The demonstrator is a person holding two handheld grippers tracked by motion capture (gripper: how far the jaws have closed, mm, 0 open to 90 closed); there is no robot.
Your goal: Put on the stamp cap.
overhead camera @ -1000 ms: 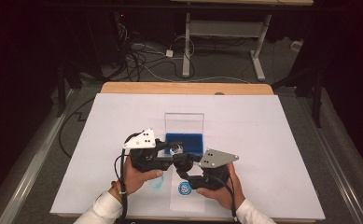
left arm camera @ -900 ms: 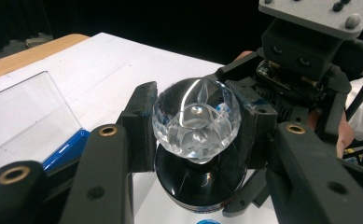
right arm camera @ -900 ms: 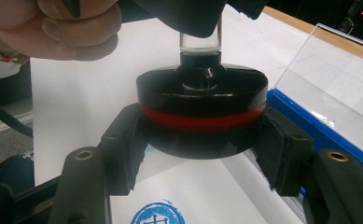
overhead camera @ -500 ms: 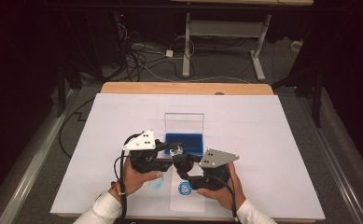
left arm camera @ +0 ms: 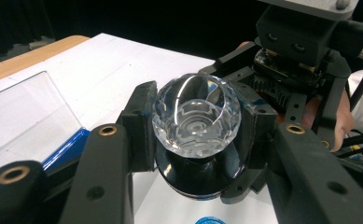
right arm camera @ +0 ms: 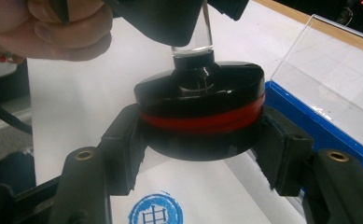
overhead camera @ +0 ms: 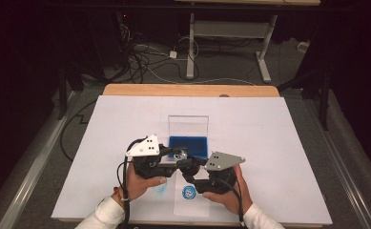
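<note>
From the high view I've got both claws meeting just in front of the blue tray (overhead camera: 188,146) with its clear lid (overhead camera: 188,126) standing upright, near the middle of the white surface (overhead camera: 278,157). My left claw (overhead camera: 172,157) and right claw (overhead camera: 185,168) are practically nose to nose, with the stamp (overhead camera: 181,155) between them, though it's too small here to make out much. On the paper just below them there's a round blue stamp print (overhead camera: 189,192).

Left gripper view is way better. My left claw (left arm camera: 195,135) is closed around the faceted clear knob (left arm camera: 196,119) of the stamp, one pad touching each side, so the knob sits right between the jaws. Below the knob I can see the black base (left arm camera: 195,179), hanging above the white surface. The other gripper and the hand holding it sit just behind, upper right.

Right gripper view: my right claw (right arm camera: 200,142) is clamped on the black base (right arm camera: 200,100), pads pressing both sides right around the red band (right arm camera: 202,122). The clear stem (right arm camera: 191,35) rises out of the top into the left claw. The blue print (right arm camera: 155,211) lies on the paper directly below, and the blue tray (right arm camera: 310,123) is just beside the base.
</note>
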